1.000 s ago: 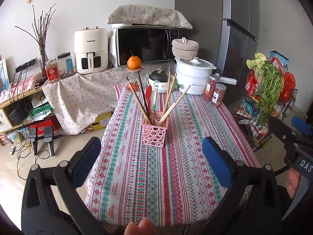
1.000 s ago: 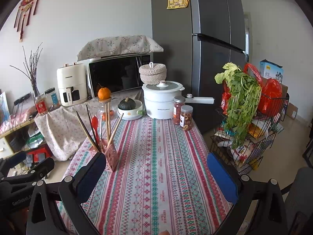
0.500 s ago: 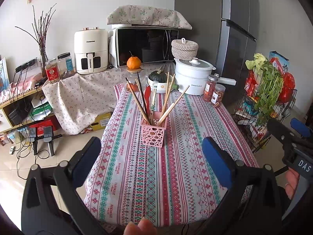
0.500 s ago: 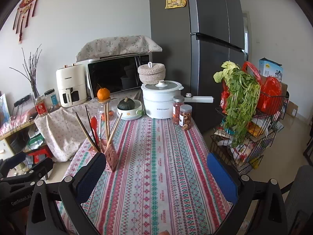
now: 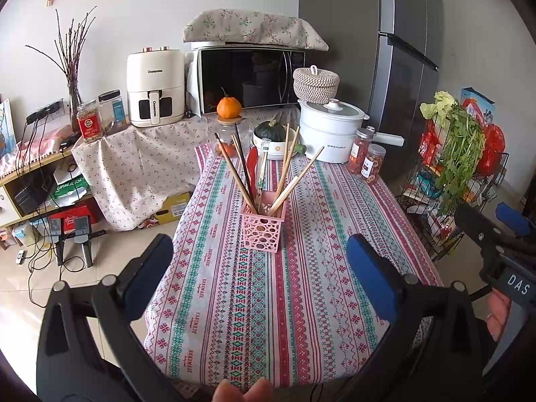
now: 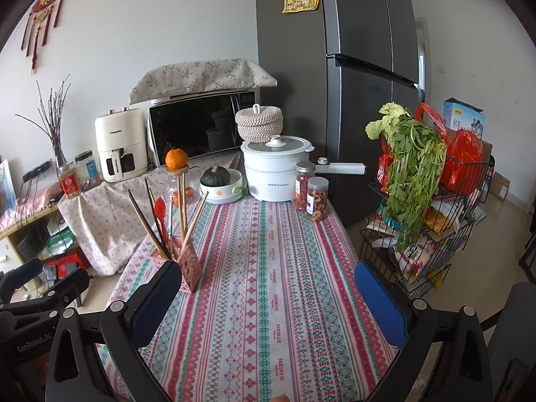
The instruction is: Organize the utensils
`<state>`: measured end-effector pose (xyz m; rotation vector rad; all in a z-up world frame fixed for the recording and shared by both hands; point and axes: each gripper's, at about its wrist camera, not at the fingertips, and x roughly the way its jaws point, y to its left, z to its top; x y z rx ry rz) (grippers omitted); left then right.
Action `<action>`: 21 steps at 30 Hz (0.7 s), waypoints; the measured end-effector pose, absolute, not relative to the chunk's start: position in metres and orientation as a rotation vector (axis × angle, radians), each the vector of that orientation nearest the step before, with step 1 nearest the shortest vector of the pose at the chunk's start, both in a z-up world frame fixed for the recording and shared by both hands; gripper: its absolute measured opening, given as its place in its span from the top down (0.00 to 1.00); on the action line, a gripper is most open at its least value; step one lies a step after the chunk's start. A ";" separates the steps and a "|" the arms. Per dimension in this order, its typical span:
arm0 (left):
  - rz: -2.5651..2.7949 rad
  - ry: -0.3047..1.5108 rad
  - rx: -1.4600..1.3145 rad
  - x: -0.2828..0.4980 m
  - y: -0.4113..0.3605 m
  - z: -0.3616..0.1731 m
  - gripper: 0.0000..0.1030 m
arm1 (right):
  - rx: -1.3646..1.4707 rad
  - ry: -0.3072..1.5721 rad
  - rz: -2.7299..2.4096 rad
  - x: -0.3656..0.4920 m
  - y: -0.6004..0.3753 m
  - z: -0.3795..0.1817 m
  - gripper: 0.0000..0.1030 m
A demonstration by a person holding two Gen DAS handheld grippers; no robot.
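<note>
Pink holder (image 5: 262, 231) on tablecloth (image 5: 301, 294): chopsticks (image 5: 294, 181), red spoon (image 5: 252, 162) upright (fanned). Your left gripper (image 5: 259, 273) and right gripper (image 6: 268, 296) released, empty.

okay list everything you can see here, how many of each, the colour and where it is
Utensil holder: 1, pink, middle of table.
Chopsticks: several, wooden and dark, standing in holder.
Spoon: 1, red, in holder.
Tablecloth: 1, red-green patterned, covering table.
Electric pot: 1, white, far end of table.
Jars: 2, clear with red contents, beside pot.
Squash: 1, dark green, in white bowl.
Orange: 1, atop a glass jar.
Microwave: 1, back counter.
Air fryer: 1, cream, left of microwave.
Left gripper: black, blue pads, open.
Right gripper: same, open.
</note>
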<state>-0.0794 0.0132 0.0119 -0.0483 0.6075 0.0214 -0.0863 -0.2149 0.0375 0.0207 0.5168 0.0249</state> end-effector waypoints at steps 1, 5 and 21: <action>0.022 0.608 -0.048 -0.079 0.013 0.012 0.00 | 0.021 0.517 0.025 -0.086 -0.215 0.037 0.00; 0.021 0.606 -0.047 -0.079 0.013 0.012 0.00 | 0.022 0.517 0.025 -0.086 -0.214 0.037 0.00; 0.048 0.666 -0.104 -0.065 0.019 -0.001 0.00 | 0.028 0.538 0.025 -0.085 -0.213 0.022 0.00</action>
